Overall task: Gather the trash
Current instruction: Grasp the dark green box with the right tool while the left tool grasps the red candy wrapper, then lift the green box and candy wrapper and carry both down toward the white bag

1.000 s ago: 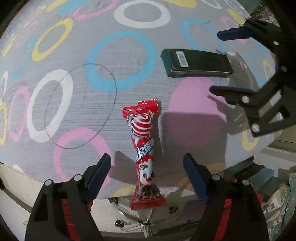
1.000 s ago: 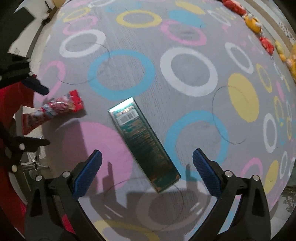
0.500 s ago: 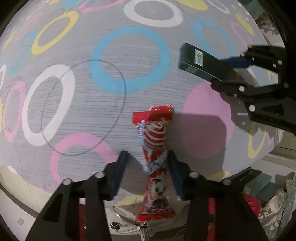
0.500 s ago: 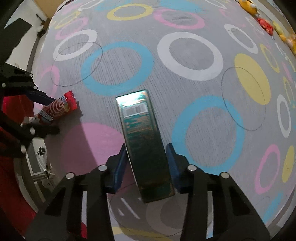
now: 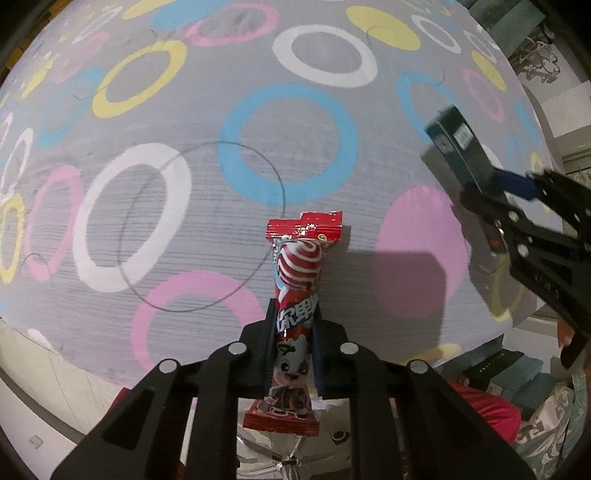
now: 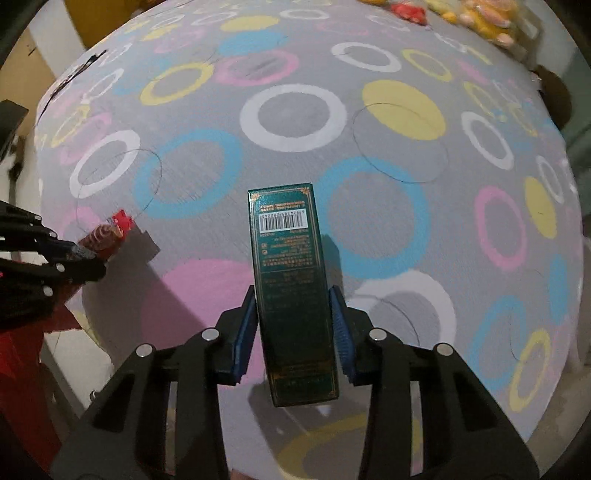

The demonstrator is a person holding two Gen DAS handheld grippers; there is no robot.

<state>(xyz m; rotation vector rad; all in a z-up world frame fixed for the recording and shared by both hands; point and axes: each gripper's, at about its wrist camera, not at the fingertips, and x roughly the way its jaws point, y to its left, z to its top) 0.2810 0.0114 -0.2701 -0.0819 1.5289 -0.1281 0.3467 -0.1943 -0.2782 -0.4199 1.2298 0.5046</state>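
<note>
A red candy wrapper [image 5: 299, 266] with a swirl lollipop print is pinched at its middle by my left gripper [image 5: 293, 314], whose jaws are still closing on it; it hangs just above the ring-patterned tablecloth [image 5: 147, 110]. A long dark green box [image 6: 288, 251] with a barcode is squeezed between the blue pads of my right gripper [image 6: 293, 295], jaws still closing, and is lifted off the cloth. The left wrist view shows the box [image 5: 454, 144] held up at the right. From the right wrist view, the left gripper [image 6: 79, 254] and wrapper [image 6: 110, 234] sit at the left edge.
Several plush toys [image 6: 480, 18] lie at the table's far edge. Below the near edge are a chair base [image 5: 288, 454], stacked dark boxes [image 5: 498, 373] and a red garment [image 5: 480, 406]. Thin pencil circles are drawn on the cloth.
Both grippers went from wide open to pinched: the left onto the candy wrapper, the right onto the green box. Both things have come up off the cloth, and the box has turned lengthwise.
</note>
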